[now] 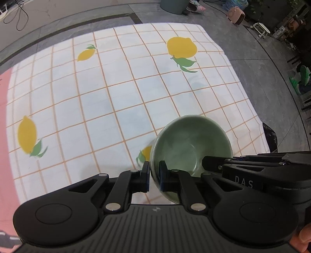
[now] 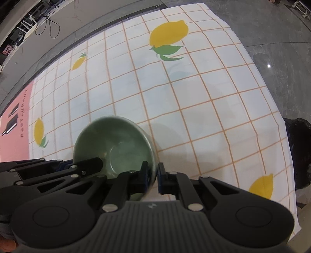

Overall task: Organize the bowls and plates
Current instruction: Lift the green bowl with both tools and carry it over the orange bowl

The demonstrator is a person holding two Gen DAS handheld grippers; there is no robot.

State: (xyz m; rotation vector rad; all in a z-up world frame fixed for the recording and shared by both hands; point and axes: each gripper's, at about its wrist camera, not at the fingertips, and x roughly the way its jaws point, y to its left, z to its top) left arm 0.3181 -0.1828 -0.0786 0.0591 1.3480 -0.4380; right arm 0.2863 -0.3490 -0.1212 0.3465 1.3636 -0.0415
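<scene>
One pale green bowl stands empty and upright on the lemon-print checked tablecloth. Both grippers hold it by opposite sides of the rim. My left gripper is shut on the bowl's left wall, one pad inside and one outside. My right gripper is shut on the right wall in the same way. Each wrist view also shows the other gripper's fingers reaching over the far rim. Whether the bowl's base touches the cloth is hidden.
The cloth's right edge hangs over the table, with a black bag beside it. A pink mat lies at the left. On the grey floor beyond stand a bin and a pink heater.
</scene>
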